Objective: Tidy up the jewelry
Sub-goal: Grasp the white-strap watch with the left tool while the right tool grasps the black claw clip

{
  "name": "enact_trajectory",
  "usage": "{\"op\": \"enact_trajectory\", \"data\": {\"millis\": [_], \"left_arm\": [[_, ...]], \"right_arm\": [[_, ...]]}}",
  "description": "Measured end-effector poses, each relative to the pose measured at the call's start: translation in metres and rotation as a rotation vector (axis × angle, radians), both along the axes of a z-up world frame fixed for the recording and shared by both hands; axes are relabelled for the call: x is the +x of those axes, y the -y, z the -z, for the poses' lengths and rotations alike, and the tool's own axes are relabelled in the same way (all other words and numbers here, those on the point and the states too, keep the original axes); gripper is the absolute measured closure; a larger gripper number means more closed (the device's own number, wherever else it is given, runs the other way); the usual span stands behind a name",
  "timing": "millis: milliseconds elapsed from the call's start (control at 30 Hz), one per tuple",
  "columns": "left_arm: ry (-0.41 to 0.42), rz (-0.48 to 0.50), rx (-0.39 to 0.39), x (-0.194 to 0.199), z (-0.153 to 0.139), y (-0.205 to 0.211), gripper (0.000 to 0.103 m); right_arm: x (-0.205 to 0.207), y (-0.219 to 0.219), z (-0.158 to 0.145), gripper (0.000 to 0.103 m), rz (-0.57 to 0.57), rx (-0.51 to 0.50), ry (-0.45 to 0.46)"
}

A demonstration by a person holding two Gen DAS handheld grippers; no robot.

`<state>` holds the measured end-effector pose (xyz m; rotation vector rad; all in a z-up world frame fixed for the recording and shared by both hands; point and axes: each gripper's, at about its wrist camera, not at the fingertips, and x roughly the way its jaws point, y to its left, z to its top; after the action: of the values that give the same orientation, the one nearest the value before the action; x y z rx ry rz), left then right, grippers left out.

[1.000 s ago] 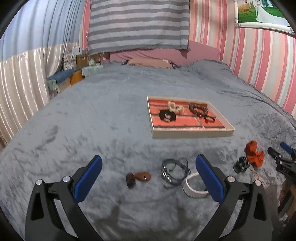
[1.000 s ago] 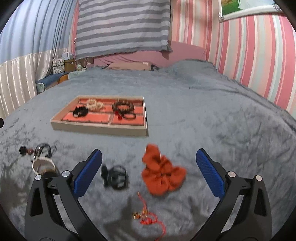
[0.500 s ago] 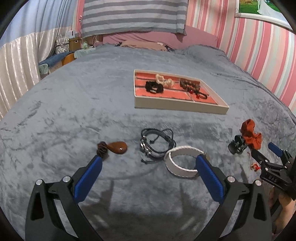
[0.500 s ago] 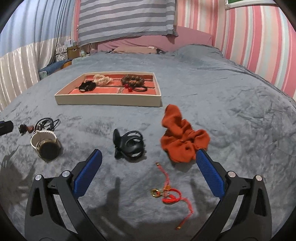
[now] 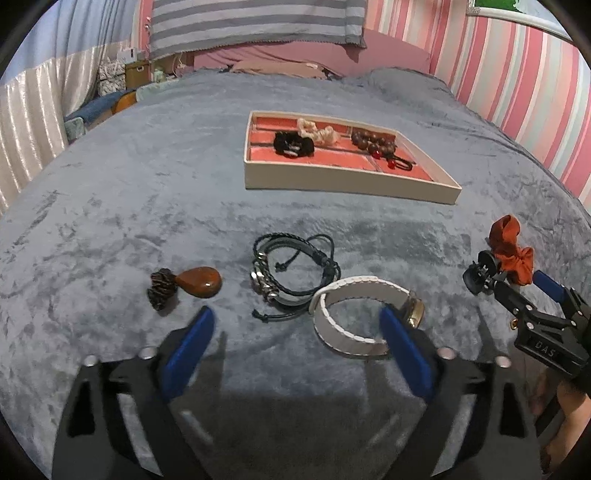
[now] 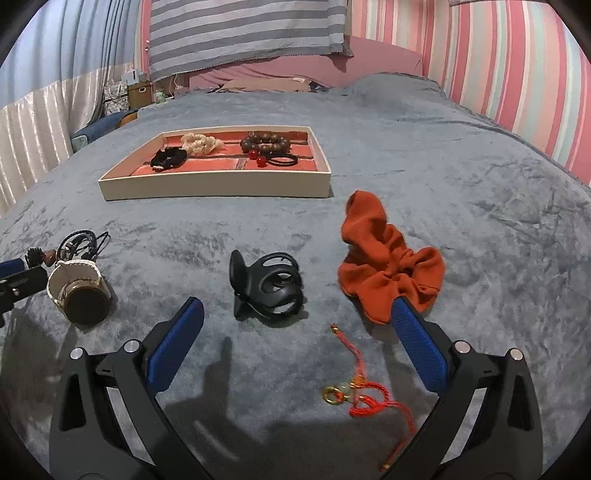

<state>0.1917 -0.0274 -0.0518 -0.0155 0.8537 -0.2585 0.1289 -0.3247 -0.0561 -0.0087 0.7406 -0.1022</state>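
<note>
Four pieces sorted: in the tray (image 6: 218, 190), far ahead of both grippers.
Left: watch (image 5: 354, 314), cord bracelets (image 5: 295, 269), pendant (image 5: 199, 282), hair claw (image 6: 267, 290), scrunchie (image 6: 388, 266), red charm (image 6: 364, 391).
Left gripper (image 5: 295, 343): spread, empty.
Right gripper (image 6: 295, 336): spread, empty.

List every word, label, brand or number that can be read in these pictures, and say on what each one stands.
"DAS": on the black body of the right gripper, seen from the left wrist view; more letters may be hidden.
Watch dial: dark, nothing readable.
Framed picture on the wall: no text shows.
Nothing else bears text.
</note>
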Motion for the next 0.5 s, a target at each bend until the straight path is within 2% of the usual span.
{"op": "enact_trajectory", "data": {"millis": [100, 267, 333, 433, 500], "left_arm": [[-0.032, 0.007, 0.004, 0.006, 0.007, 0.002, 0.032], [-0.054, 0.015, 0.001, 0.010, 0.014, 0.004, 0.038], [-0.062, 0.021, -0.003, 0.012, 0.016, 0.005, 0.044], [-0.079, 0.031, -0.002, 0.016, 0.020, 0.007, 0.053], [-0.084, 0.035, -0.005, 0.017, 0.022, 0.008, 0.058]], "right_arm": [[0.008, -0.004, 0.004, 0.007, -0.001, -0.002, -0.017], [0.021, -0.007, 0.009, 0.011, 0.009, -0.006, -0.041], [0.025, -0.007, 0.010, 0.014, 0.017, -0.003, -0.047], [0.030, -0.005, 0.012, 0.025, 0.014, 0.012, -0.060], [0.033, -0.003, 0.015, 0.037, 0.015, 0.026, -0.075]]}}
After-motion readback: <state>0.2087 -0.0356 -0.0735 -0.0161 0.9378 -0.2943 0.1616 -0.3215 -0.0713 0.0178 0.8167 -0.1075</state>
